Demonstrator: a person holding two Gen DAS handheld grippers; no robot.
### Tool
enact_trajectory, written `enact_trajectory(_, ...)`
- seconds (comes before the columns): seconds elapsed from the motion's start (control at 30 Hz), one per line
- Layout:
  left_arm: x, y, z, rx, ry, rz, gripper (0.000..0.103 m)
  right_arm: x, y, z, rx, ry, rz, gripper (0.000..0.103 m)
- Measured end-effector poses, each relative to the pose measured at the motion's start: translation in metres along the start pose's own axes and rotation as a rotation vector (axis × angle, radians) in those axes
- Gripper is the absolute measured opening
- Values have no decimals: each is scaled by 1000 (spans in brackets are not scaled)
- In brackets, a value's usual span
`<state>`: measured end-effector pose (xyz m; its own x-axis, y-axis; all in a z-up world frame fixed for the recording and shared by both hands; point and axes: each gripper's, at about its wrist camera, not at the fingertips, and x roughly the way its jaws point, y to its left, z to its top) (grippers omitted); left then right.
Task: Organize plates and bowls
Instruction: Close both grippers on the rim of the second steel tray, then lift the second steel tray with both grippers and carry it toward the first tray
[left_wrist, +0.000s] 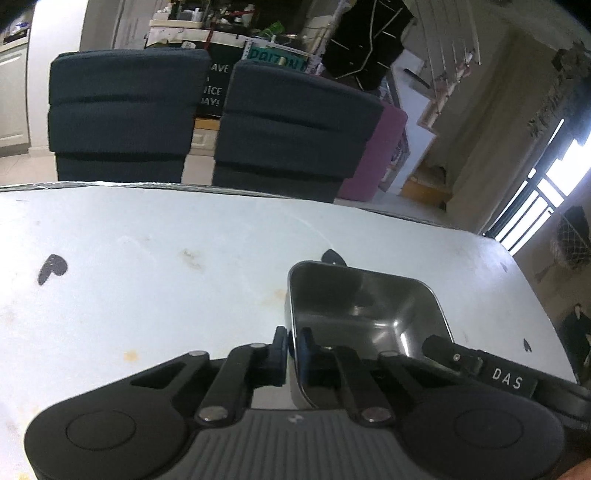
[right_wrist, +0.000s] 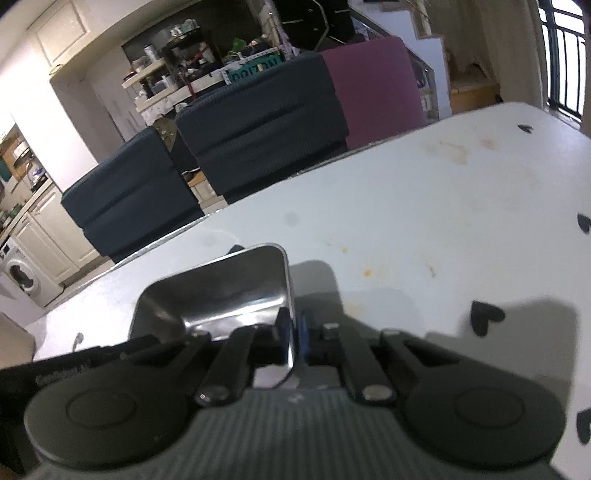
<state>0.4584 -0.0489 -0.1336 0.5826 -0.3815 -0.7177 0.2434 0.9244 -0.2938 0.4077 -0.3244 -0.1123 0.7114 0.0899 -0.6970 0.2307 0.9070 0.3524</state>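
A square stainless steel bowl (left_wrist: 365, 310) is held over the white table (left_wrist: 147, 258). My left gripper (left_wrist: 293, 341) is shut on the bowl's left wall, one finger outside and one inside. In the right wrist view the same steel bowl (right_wrist: 229, 291) shows, and my right gripper (right_wrist: 294, 332) is shut on its right wall. The right gripper's black body (left_wrist: 480, 363) shows at the bowl's far side in the left wrist view. The bowl looks empty.
The table (right_wrist: 443, 206) carries small black heart marks (right_wrist: 485, 317) and brownish stains. Two dark blue chairs (left_wrist: 122, 114) and a purple chair (right_wrist: 373, 88) stand at its far edge. Cluttered shelves stand behind them.
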Motion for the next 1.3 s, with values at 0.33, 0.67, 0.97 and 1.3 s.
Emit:
enact_trajectory(0.33,-51,-9,4,7,-69,49,6,-22,16,5,-79,9,39,3)
enact_trajectory(0.67,-137,-33,-16,-9,-131,44,7,-95,23,6,-147,-20,115,3)
enact_trajectory(0.97,-209,-63,-61,-6,-180,28,7,-176,15,-11,-241,-66,129,4)
enact_trajectory(1.3,-255,-92,-107,18,-203,3,8,-248,-7,-41,-285,-77,130,5)
